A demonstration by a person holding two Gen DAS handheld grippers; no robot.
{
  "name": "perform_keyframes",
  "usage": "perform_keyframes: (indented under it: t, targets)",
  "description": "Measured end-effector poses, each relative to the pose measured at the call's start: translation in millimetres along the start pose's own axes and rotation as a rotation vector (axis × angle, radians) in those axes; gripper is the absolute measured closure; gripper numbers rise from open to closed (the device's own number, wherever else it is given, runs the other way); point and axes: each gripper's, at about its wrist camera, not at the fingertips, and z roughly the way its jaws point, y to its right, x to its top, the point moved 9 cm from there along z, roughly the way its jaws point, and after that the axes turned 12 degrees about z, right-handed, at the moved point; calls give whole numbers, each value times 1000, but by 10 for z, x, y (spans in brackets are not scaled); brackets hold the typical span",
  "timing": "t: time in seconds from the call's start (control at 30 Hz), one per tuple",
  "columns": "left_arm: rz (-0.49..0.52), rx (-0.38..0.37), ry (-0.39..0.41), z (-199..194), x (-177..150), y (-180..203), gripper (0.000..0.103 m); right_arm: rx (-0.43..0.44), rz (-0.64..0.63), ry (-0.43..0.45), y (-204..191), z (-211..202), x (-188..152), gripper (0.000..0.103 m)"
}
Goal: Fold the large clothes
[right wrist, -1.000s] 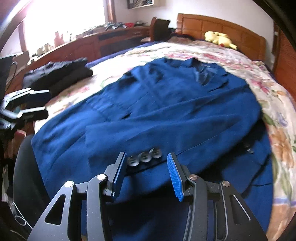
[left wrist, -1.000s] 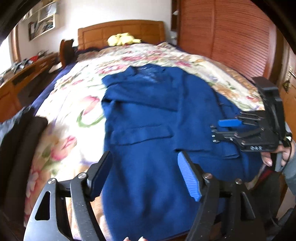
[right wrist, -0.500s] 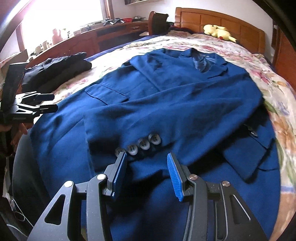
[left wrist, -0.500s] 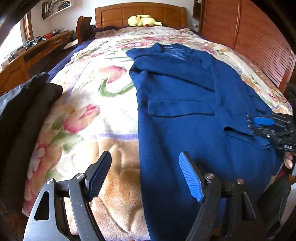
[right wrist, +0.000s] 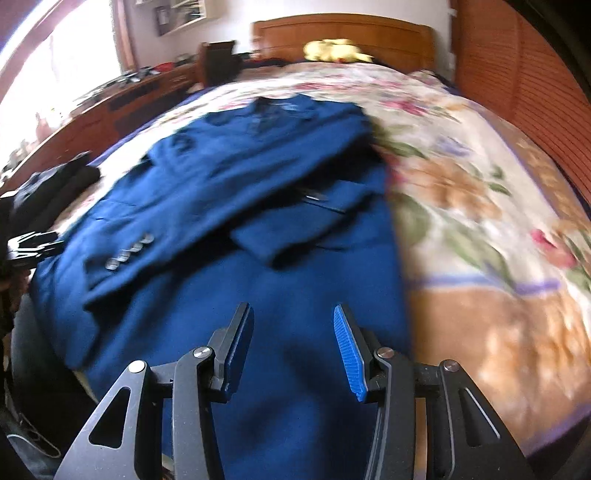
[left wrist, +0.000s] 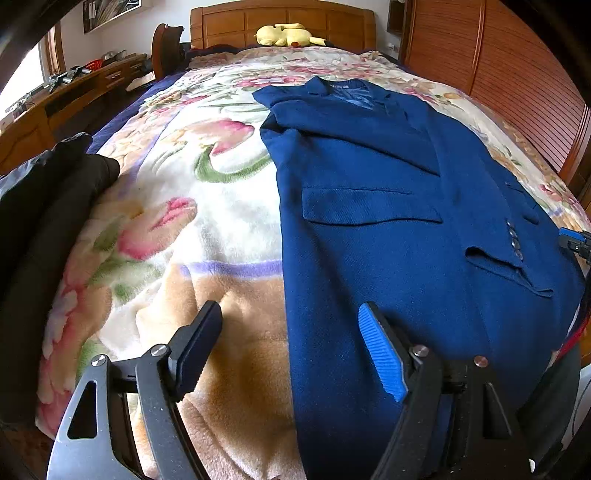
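A dark blue jacket [left wrist: 388, 206] lies spread on the floral blanket [left wrist: 192, 221], its collar toward the headboard and one sleeve with cuff buttons [right wrist: 129, 251] folded across the front. My left gripper [left wrist: 290, 347] hangs open over the jacket's near left hem edge, nothing between its pads. My right gripper [right wrist: 293, 347] hovers open above the jacket's lower right part, close to its right edge; this view is motion-blurred. The other gripper's tips show at each view's edge: the right gripper [left wrist: 574, 242] and the left gripper [right wrist: 31, 245].
Dark folded clothes [left wrist: 40, 206] lie on the bed's left side. A yellow plush toy [left wrist: 286, 35] rests by the wooden headboard [left wrist: 280, 22]. A slatted wooden wardrobe [left wrist: 517, 77] lines the right, a wooden desk [left wrist: 55, 110] the left.
The left gripper sank and shifted to the jacket's left hem edge. The right gripper swung right from the sleeve cuff to the jacket's right side. Both kept their jaws apart.
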Motion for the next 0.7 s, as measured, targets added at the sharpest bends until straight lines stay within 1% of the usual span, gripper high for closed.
perform_keyframes:
  t: [0.07, 0.13, 0.27, 0.33, 0.4, 0.5, 0.57, 0.63, 0.67, 0.7]
  targets:
    - [-1, 0, -1, 0, 0, 1, 26, -33, 21, -2, 136, -30, -31, 56]
    - [1, 1, 0, 0, 0, 0, 26, -49, 35, -11, 231, -35, -66, 56]
    - [7, 5, 2, 19, -18, 8, 25, -52, 41, -27, 257, 12, -109, 56]
    - [9, 7, 6, 22, -26, 12, 25, -56, 37, -23, 266, 26, -102, 53]
    - [13, 4, 6, 6, -39, 13, 25, -76, 28, -24, 283, 51, -97, 48]
    - [15, -7, 11, -58, -54, 16, 25, -70, 28, -30, 327, 49, -115, 46]
    - [10, -29, 35, -156, -79, 36, 26, -64, 25, -40, 346, 38, -127, 46]
    - [-1, -48, 51, -243, -116, 41, 37, -59, 22, -54, 368, 9, -137, 46]
    - [-5, -48, 56, -284, -136, 37, 41, -57, 18, -60, 367, -16, -149, 46]
    - [-7, -53, 62, -322, -155, 43, 47, -57, 11, -65, 367, -42, -161, 46]
